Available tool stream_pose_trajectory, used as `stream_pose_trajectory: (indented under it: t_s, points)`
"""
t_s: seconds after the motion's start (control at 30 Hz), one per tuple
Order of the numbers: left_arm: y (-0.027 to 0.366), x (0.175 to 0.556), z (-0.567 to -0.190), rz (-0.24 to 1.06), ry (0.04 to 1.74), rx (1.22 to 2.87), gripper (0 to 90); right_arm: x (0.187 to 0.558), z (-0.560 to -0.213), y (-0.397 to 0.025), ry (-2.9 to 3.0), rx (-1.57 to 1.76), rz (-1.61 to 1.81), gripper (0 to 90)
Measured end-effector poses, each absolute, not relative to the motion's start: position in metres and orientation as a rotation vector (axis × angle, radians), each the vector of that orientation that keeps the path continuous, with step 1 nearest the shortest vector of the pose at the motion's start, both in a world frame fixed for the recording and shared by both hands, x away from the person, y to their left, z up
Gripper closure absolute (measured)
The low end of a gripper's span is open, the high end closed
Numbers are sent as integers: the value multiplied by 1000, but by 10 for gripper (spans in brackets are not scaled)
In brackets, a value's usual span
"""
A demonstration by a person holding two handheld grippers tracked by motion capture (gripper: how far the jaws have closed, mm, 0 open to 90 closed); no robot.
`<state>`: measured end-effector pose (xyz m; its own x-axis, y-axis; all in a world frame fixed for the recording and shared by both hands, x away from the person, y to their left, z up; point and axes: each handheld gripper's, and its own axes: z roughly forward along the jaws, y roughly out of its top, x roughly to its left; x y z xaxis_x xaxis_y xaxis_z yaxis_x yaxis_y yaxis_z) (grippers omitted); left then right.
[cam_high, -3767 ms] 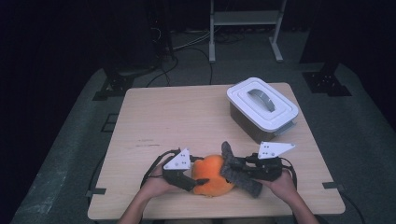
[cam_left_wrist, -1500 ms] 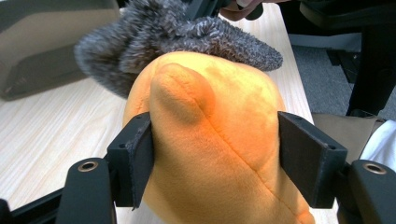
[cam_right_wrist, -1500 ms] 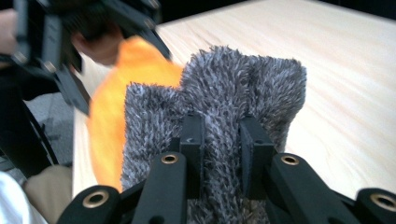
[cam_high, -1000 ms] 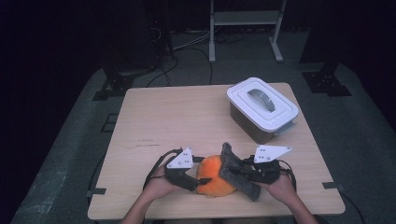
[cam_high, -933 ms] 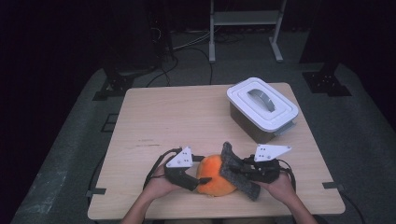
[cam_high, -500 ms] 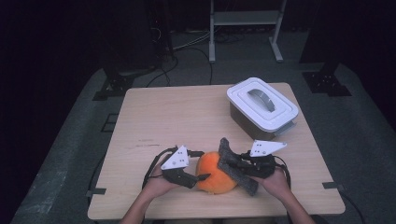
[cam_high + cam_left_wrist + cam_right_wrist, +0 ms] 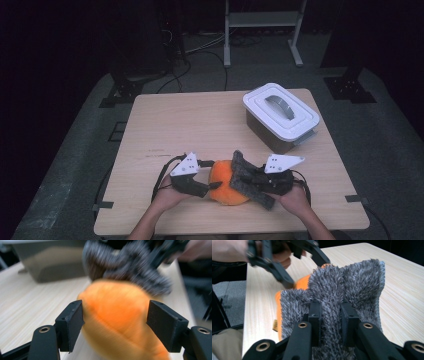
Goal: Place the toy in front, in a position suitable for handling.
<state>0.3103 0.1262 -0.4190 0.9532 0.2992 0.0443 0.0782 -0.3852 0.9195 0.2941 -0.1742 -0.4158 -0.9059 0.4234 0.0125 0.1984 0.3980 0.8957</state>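
Your left gripper (image 7: 212,186) stands with its jaws wide around the orange cushion (image 7: 227,181), which lies at the table's (image 7: 190,120) 6 o'clock edge; one jaw looks to touch its side, the other stands just off. At the cushion's 3 o'clock, your right gripper (image 7: 252,180) has its jaws pinched narrow on a fold of the grey shaggy cloth (image 7: 250,179) lying partly over it. Farther off, at 1 o'clock, sits the lidded white box (image 7: 280,116).

Both forearms are reaching in low; the left hand-held gripper (image 7: 212,186) is gaping wide, the right hand-held gripper (image 7: 248,178) pinching tight.
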Motion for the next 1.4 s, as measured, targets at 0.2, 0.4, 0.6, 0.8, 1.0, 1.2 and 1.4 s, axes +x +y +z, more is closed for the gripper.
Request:
stream_pose_trajectory:
  t_s: [0.2,0.4,0.6,0.8,1.0,1.2,1.4]
  points:
    - [117,307,-426,245,222,2039,316,301,-419,-170,2421,571,1511,730]
    - [121,311,-426,145,211,2031,327,310,-424,-174,2409,595,1469,731]
    - [118,309,-427,178,212,2053,362,316,-428,-181,2387,671,1464,731]
    - [118,311,-428,220,289,2054,382,300,-410,-179,2370,583,1513,737]
    - [120,313,-427,209,319,2028,376,288,-417,-167,2420,489,1425,740]
    - [120,313,-426,192,312,1998,392,300,-421,-181,2406,567,1416,739]
    - [120,314,-429,210,333,1997,420,294,-415,-183,2399,539,1459,740]
